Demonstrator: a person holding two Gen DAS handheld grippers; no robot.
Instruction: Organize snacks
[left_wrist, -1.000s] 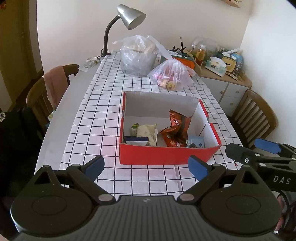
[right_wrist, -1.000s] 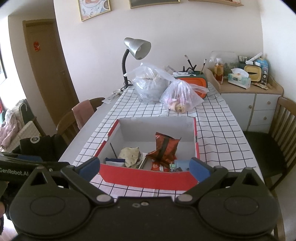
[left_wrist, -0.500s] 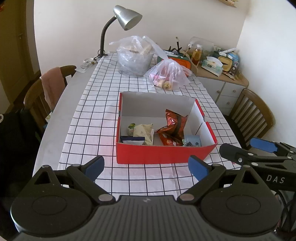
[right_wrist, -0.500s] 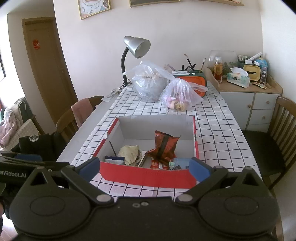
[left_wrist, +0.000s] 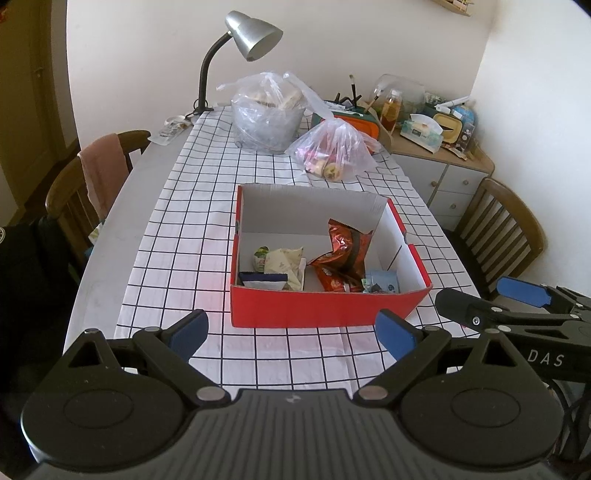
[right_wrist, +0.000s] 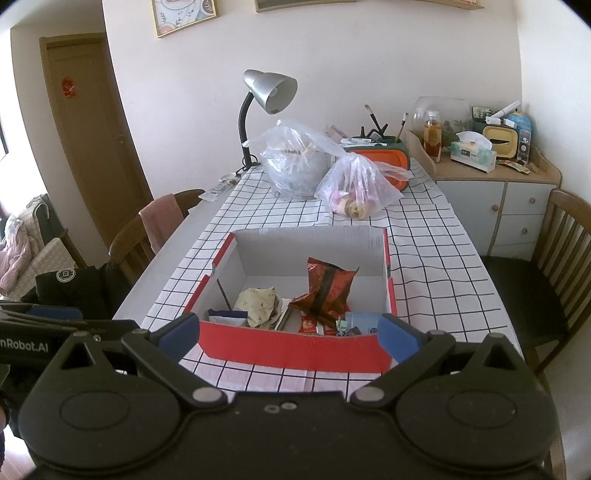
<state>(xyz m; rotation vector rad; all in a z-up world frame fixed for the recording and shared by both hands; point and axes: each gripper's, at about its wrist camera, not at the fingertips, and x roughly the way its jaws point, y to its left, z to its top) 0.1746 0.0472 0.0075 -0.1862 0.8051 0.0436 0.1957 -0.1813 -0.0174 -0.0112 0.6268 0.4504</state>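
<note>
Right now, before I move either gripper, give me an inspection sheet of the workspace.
Surface: table under a checked cloth; bare strip along its left edge.
Job's things: red box open, holding an orange snack bag, a pale wrapper and small packets.
Clutter: two plastic bags and a desk lamp at the far end.
Grippers: left gripper open, empty, short of the box; right gripper open, empty, also short of it.
Cables: nothing clear; dark cords at the left view's right edge.
Surroundings: chairs on both sides, cabinet with oddments.
</note>
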